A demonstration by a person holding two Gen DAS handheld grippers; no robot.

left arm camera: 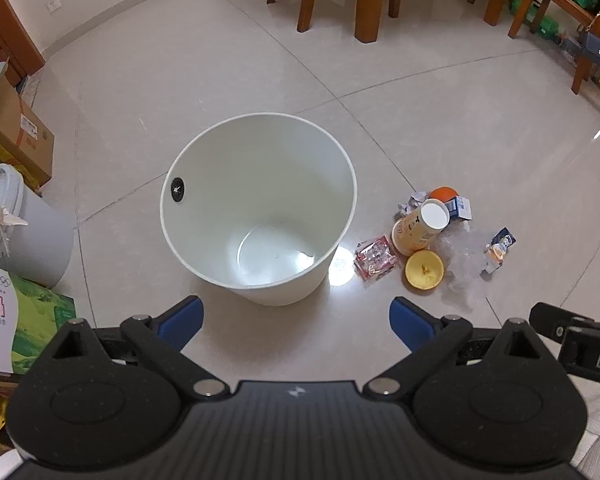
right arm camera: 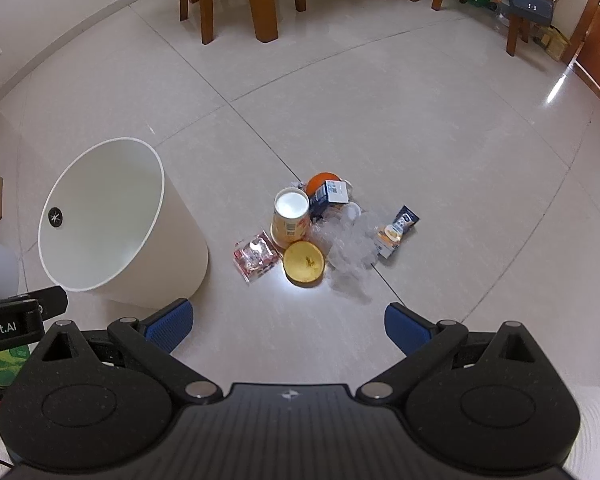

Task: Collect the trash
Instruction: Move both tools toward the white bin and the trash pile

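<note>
Trash lies heaped on the pale tiled floor (right arm camera: 420,128), just right of my empty white round plastic bin (left arm camera: 260,216): yellow paper cup (right arm camera: 291,220), halved orange peel (right arm camera: 304,263), red wrapper (right arm camera: 255,257). Both my left gripper (left arm camera: 296,320) and right gripper (right arm camera: 288,322) hover spread wide, holding nothing.

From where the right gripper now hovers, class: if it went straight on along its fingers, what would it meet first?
Probably the yellow orange half, lying just ahead between the open fingers of the right gripper; depth is hard to judge.

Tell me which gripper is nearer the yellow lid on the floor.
Right. The right gripper hangs open with the yellow lid just ahead between its fingers; the left gripper faces the white bin, lid off to its right.
</note>
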